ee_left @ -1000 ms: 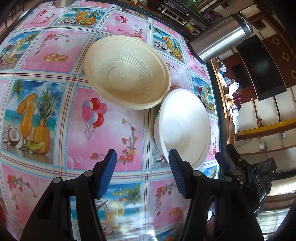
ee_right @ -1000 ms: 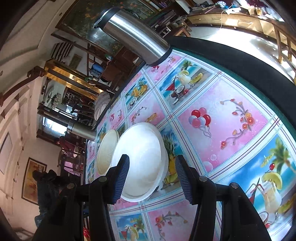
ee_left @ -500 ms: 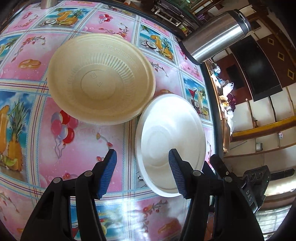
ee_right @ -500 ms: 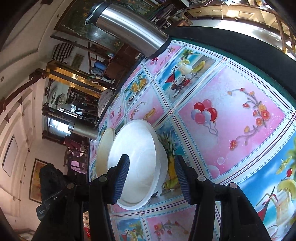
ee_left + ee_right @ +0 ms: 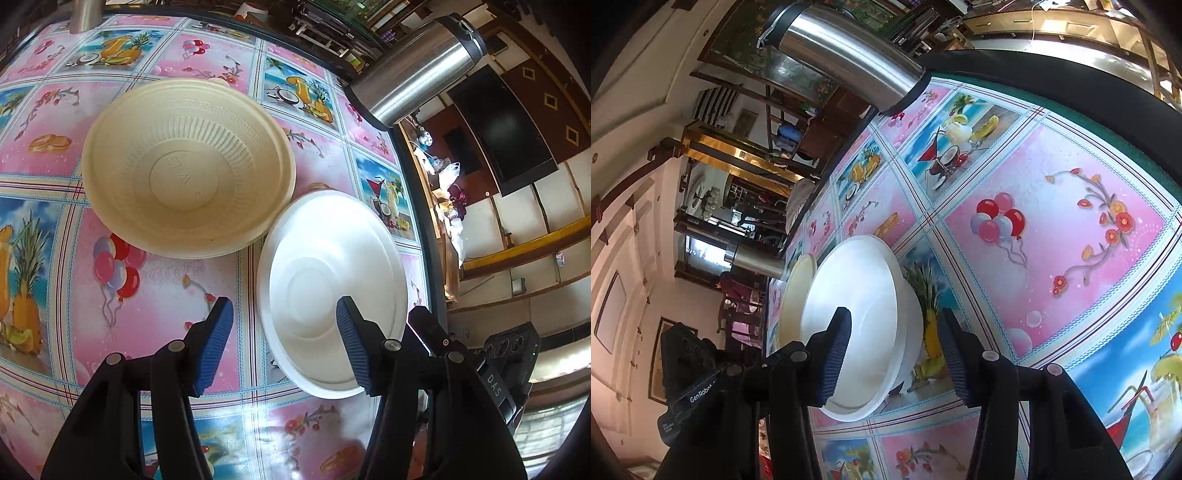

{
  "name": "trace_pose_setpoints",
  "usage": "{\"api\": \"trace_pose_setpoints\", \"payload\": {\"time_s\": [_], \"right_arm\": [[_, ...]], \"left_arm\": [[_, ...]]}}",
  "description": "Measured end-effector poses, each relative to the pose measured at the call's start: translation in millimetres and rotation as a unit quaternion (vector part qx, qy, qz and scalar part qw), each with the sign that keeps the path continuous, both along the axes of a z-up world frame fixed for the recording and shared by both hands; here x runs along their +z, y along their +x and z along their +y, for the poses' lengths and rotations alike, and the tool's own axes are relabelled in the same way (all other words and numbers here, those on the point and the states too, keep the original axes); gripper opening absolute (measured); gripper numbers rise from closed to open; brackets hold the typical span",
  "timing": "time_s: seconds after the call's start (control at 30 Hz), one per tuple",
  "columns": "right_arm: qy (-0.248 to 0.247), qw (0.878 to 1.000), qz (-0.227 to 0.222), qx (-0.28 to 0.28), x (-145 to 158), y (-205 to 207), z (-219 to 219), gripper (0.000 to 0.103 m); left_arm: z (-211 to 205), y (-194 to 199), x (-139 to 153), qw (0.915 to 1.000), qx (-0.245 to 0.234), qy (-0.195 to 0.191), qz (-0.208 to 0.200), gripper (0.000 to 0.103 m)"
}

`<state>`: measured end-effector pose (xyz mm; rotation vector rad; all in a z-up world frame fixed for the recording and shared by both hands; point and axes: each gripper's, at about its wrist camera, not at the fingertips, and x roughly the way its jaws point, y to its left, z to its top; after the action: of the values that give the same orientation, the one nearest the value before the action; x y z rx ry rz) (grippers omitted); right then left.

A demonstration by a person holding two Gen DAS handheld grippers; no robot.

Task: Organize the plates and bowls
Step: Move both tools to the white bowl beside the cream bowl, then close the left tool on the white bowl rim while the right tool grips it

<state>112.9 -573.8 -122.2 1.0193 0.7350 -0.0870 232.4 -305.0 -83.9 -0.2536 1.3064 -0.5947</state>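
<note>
1. Bowls, two of them, sit on my bench (image 5: 155, 314): a white bowl (image 5: 332, 280) near the bench's edge and a cream bowl (image 5: 188, 166) just beside it, rims touching or nearly so; I cannot tell which.
2. Both stand upright, mouths up. The cream bowl has a ribbed inner wall and a patterned band under its rim.
3. In my right wrist view the white bowl (image 5: 860, 317) is nearest, with the cream bowl (image 5: 796, 291) edge-on behind it.
4. My left gripper (image 5: 284, 343) hovers about half open over the white bowl's near rim. One blue finger is over the bowl's inside, the other over the pink cloth outside it. Neither pad presses on anything; it holds nothing.
5. My right gripper (image 5: 894, 354) straddles the white bowl's wall from the other side, one finger over the inside, one outside. Its jaws are closing, with the rim between them, and a gap still shows beside the outer pad.
6. A steel flask (image 5: 417, 70) stands at the bench's far edge, well apart from the bowls.
7. The bench carries a glossy cloth of pink squares with balloons, flowers and fruit drinks.
</note>
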Motion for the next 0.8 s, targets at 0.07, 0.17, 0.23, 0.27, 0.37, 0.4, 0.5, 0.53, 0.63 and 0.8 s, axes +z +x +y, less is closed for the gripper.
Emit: {"api": "trace_pose_setpoints", "payload": {"time_s": [0.07,0.17,0.23,0.27,0.37,0.4,0.5,0.53,0.63,0.8], "right_arm": [[-0.001,1.0,0.0,-0.002,-0.6,0.7,-0.8,0.05],[-0.001,1.0,0.001,-0.002,-1.3,1.1,-0.4,0.048],[0.0,1.0,0.002,-0.002,-2.2,0.6,0.2,0.045],[0.0,1.0,0.002,-0.002,-2.7,0.6,0.3,0.045],[-0.003,1.0,0.003,-0.004,-3.6,0.5,0.7,0.036],[-0.004,1.0,0.004,-0.003,-3.9,1.1,0.7,0.032],[-0.005,1.0,0.006,-0.003,-5.0,1.9,1.1,0.025],[-0.005,1.0,0.007,-0.004,-5.4,2.5,1.1,0.023],[-0.005,1.0,0.008,-0.006,-6.6,2.4,0.4,0.018],[-0.011,1.0,0.01,-0.006,-6.5,2.6,1.4,0.011]], "left_arm": [[0.7,0.2,0.5,1.0,0.001,-0.001,-0.005,0.056],[0.1,-0.2,0.6,0.9999,-0.004,0.002,-0.013,0.054],[-1.6,-0.1,-1.5,0.9999,-0.009,0.005,-0.012,0.044],[-2.4,-0.2,-2.3,0.9999,-0.011,0.005,-0.011,0.04],[-2.7,-0.8,-2.4,0.9998,-0.012,0.006,-0.016,0.03],[-2.3,-1.0,-2.2,0.9998,-0.012,0.007,-0.017,0.027],[-1.6,-0.4,-2.6,0.9997,-0.013,0.008,-0.019,0.017],[-1.8,-0.5,-2.6,0.9997,-0.014,0.009,-0.02,0.017],[-2.9,-0.6,-2.9,0.9996,-0.016,0.01,-0.021,0.014],[-3.6,-1.5,-3.5,0.9994,-0.02,0.014,-0.024,0.011]]}}
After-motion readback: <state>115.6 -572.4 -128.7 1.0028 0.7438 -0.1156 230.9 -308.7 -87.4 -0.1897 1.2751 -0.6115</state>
